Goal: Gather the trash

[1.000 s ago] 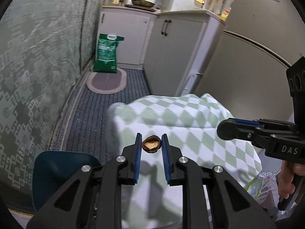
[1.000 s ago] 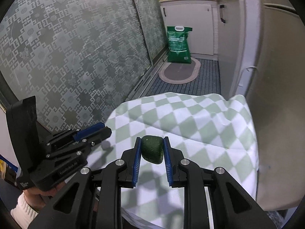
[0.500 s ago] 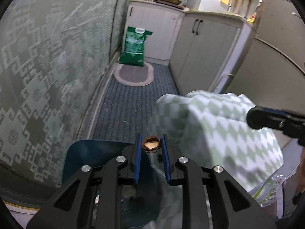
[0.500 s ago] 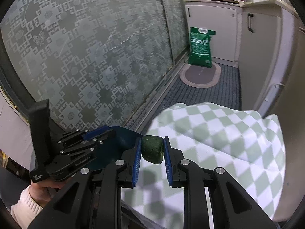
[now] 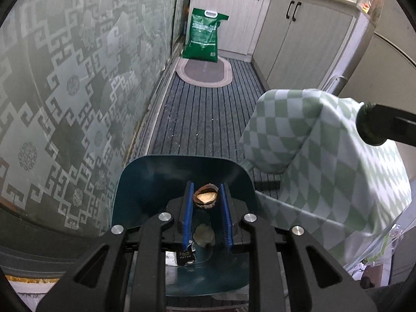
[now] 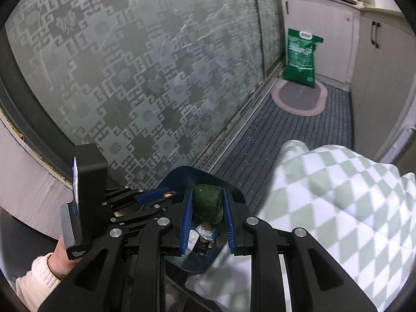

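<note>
My left gripper [image 5: 206, 198] is shut on a brown nut shell [image 5: 206, 199] and holds it over the open dark blue trash bin [image 5: 156, 182]. Some scraps [image 5: 204, 235] lie in the bin below. My right gripper [image 6: 208, 204] is shut on a dark green block [image 6: 208, 205], also over the blue bin [image 6: 182, 175], with wrappers [image 6: 200, 236] beneath. The left gripper shows in the right wrist view [image 6: 153, 197] just to the left. The right gripper's tip with the green block [image 5: 369, 127] shows at the right of the left wrist view.
A table with a green-and-white checked cloth [image 5: 325, 161] stands right of the bin. A patterned glass door [image 5: 65, 91] runs along the left. A striped floor mat [image 5: 208, 119], an oval rug [image 5: 204, 72], a green bag [image 5: 204, 37] and white cabinets [image 5: 299, 44] lie ahead.
Both grippers have swung left off the checked table to over the blue bin, each still holding its piece of trash.
</note>
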Action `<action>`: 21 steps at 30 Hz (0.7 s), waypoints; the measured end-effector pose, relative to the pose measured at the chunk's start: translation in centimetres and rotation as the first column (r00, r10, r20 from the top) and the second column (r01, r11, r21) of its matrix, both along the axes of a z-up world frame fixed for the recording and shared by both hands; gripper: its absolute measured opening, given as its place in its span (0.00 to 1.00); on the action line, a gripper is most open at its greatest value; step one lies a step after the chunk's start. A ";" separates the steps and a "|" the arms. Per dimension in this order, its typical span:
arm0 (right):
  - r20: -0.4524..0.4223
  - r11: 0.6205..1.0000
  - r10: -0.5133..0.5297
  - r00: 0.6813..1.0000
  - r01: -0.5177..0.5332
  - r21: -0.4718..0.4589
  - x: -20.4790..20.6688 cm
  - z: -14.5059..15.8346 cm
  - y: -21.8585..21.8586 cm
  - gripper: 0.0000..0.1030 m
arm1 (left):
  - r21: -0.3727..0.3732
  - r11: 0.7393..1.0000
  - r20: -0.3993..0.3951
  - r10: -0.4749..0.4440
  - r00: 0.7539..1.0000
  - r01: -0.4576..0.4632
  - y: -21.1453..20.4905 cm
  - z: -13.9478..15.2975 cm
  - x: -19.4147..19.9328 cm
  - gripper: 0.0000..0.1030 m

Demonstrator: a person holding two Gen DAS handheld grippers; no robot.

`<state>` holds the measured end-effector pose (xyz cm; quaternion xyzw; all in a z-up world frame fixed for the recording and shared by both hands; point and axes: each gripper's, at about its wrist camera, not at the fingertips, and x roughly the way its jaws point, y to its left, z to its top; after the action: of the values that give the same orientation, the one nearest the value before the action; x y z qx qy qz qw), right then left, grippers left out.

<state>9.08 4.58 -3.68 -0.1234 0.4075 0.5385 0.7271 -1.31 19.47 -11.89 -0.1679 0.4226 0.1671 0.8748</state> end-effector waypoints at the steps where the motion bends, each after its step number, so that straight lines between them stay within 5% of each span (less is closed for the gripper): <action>1: -0.001 1.000 0.004 1.000 -0.004 -0.003 -0.2 -0.1 0.3 0.22 | -0.003 1.000 -0.007 0.001 1.000 -0.001 0.1 -0.2 -0.1 0.22; 9: -0.008 0.997 0.046 0.999 -0.046 -0.058 -1.8 -1.1 3.4 0.22 | -0.006 1.000 -0.039 -0.014 0.999 0.014 1.3 -1.1 -1.2 0.29; 21: -0.013 0.984 0.053 0.999 -0.055 -0.172 -3.1 -4.3 6.5 0.22 | -0.012 1.000 0.098 0.023 0.995 -0.022 3.3 1.5 -4.3 0.36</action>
<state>5.95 11.08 -8.02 -0.1948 0.4520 0.5211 0.6972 -5.59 22.79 -10.42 -0.1857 0.3783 0.1662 0.8915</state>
